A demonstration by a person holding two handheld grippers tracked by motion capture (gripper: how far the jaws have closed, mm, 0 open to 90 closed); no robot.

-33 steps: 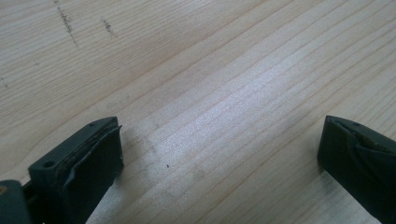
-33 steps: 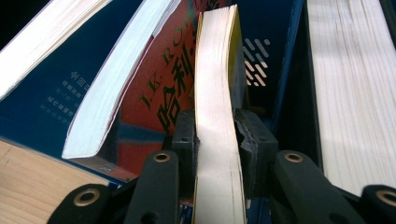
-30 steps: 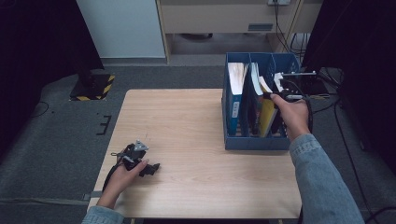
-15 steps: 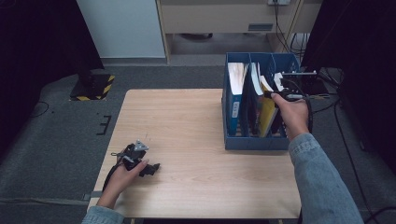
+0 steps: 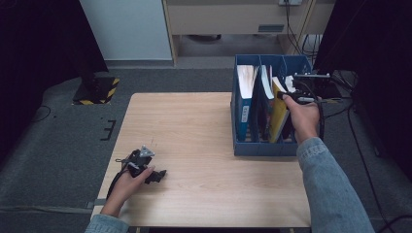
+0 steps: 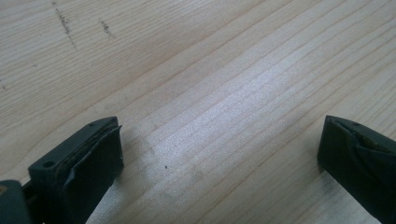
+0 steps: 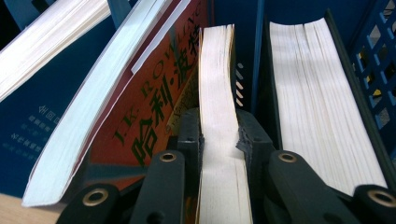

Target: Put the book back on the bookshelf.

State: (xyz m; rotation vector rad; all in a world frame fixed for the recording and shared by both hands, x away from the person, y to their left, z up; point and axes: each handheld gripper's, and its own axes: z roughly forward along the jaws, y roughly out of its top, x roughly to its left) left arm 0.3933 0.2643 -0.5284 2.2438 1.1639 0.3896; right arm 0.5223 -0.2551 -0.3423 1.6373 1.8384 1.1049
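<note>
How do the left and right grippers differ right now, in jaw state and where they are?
The left gripper rests low on the wooden table near its front left corner; the right gripper is up at the blue file rack on the table's right side.

The left gripper's jaws stand wide apart over bare wood; the right gripper's jaws are closed on the page edge of the yellow book.

Both are held by a hand and have black jaws.

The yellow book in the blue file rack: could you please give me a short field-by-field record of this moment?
held item: yellow book, page edge clamped
holder: right hand-held gripper, jaws shut on it
container: blue file rack, at the table's right side
neighbours: red-covered book beside it, leaning; thick book in the next compartment
left hand-held gripper: open, low over bare wooden table
</note>
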